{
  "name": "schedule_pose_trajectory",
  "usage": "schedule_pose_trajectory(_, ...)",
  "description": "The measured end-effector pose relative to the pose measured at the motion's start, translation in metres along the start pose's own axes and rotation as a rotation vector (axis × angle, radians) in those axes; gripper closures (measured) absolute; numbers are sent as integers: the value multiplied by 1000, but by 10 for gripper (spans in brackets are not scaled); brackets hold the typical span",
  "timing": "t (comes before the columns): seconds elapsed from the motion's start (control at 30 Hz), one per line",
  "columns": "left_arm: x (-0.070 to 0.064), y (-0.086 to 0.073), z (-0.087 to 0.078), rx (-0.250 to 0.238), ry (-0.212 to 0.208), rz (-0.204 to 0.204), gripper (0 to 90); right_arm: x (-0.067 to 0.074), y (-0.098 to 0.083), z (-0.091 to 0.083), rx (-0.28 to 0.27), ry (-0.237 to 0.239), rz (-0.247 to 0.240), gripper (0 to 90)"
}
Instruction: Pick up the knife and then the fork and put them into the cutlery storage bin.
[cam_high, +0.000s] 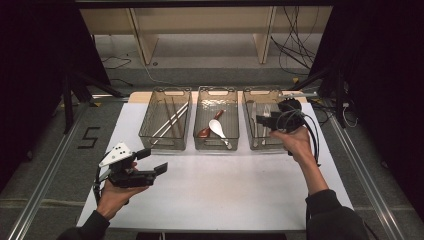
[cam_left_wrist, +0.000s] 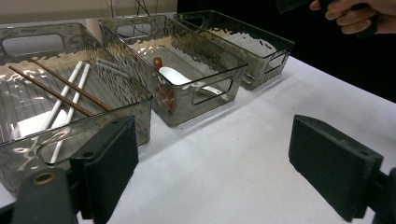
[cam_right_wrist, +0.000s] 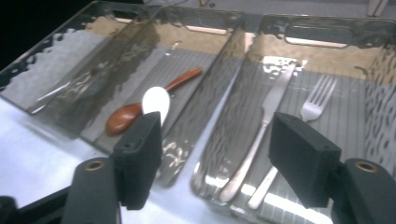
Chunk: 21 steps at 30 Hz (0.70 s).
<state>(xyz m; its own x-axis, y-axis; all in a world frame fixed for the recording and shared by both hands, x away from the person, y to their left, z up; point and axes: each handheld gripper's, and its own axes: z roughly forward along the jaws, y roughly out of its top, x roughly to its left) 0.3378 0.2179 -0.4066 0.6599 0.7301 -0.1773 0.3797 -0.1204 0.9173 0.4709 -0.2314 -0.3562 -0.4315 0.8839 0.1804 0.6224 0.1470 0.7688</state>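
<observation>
1. The right bin (cam_high: 248, 131), a clear plastic one, stands at the right end of a row of three on the far half of the white table (cam_high: 225, 190). We note a knife (cam_right_wrist: 264, 126) and a fork (cam_right_wrist: 306, 126) lying side by side on its ribbed floor, handles toward the near side.
2. We find the middle bin (cam_high: 216, 145) just left of it, holding a brown wooden spoon (cam_right_wrist: 135, 109) and a white spoon (cam_right_wrist: 156, 100); the white bowl overlaps the brown one.
3. The left bin (cam_high: 165, 144) holds two brown chopsticks (cam_left_wrist: 56, 91) and two white chopsticks (cam_left_wrist: 65, 105), the brown pair crossing the white.
4. The right gripper (cam_high: 265, 121) hangs over the near part of the right bin, held in the person's right hand (cam_high: 292, 142). Its jaws stand wide apart, nothing between them; the knife and fork lie below, untouched.
5. The left gripper (cam_high: 152, 161) sits low over the near left table, well apart from the bins, in the left hand (cam_high: 117, 192). Its jaws are spread wide with bare table between them.
</observation>
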Motion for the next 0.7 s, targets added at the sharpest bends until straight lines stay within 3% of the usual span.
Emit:
schedule_pose_trajectory(0.17, 0, 0, 0, 1, 0, -2, 154, 10, -13, -8, -37, 36, -11, 331)
schedule_pose_trajectory(0.7, 0, 1, 2, 9, -3, -6, 154, 39, -41, -17, -79, 118, -58, 302)
